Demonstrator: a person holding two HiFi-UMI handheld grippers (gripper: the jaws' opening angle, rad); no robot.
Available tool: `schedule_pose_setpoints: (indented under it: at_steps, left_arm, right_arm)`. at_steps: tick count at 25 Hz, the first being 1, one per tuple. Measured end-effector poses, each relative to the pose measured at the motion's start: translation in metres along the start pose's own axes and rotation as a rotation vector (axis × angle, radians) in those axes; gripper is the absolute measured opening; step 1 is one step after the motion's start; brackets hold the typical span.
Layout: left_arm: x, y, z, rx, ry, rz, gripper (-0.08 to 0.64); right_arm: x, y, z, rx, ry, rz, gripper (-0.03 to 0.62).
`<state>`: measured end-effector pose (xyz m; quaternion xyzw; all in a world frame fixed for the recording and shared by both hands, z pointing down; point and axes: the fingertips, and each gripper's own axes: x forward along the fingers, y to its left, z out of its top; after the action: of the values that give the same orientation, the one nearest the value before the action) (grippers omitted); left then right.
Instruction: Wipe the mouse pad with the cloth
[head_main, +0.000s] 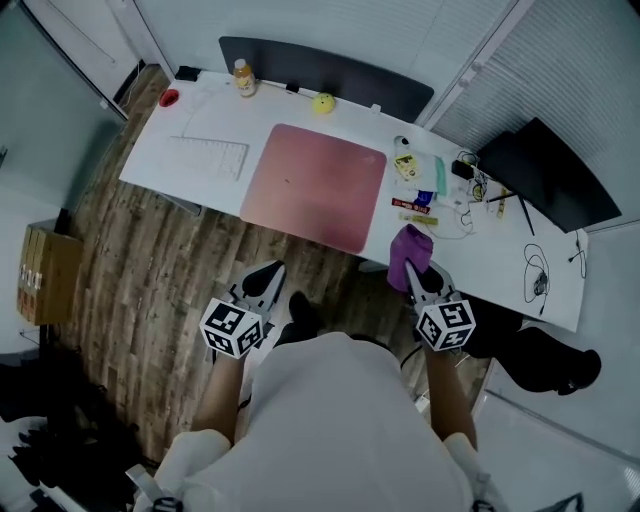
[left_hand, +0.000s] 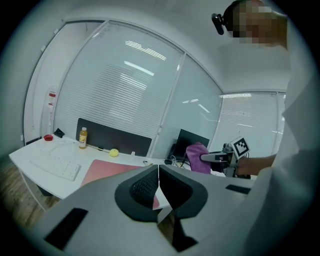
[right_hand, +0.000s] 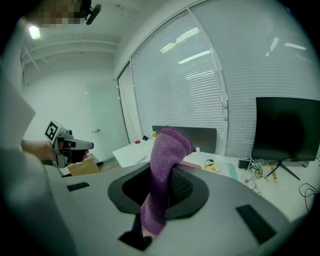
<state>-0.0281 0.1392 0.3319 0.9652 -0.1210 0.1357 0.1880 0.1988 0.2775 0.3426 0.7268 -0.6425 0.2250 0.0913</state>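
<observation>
The white table (head_main: 190, 120) carries the pink mouse pad (head_main: 315, 185) at its front edge. The purple cloth (head_main: 409, 250) is pinched upright in the right gripper (head_main: 424, 276), just off the pad's right corner. The left gripper (head_main: 268, 275), jaws pressed together and empty, is held short of the table.
</observation>
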Motion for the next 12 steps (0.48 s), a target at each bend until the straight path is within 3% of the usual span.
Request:
schedule_pose_setpoints:
  at_steps: [12]
  left_arm:
    - [0.025, 0.046, 0.006, -0.007, 0.041, -0.112, 0.02]
  right_arm:
    - [0.032, 0.01, 0.006, 0.014, 0.037, -0.09, 0.075]
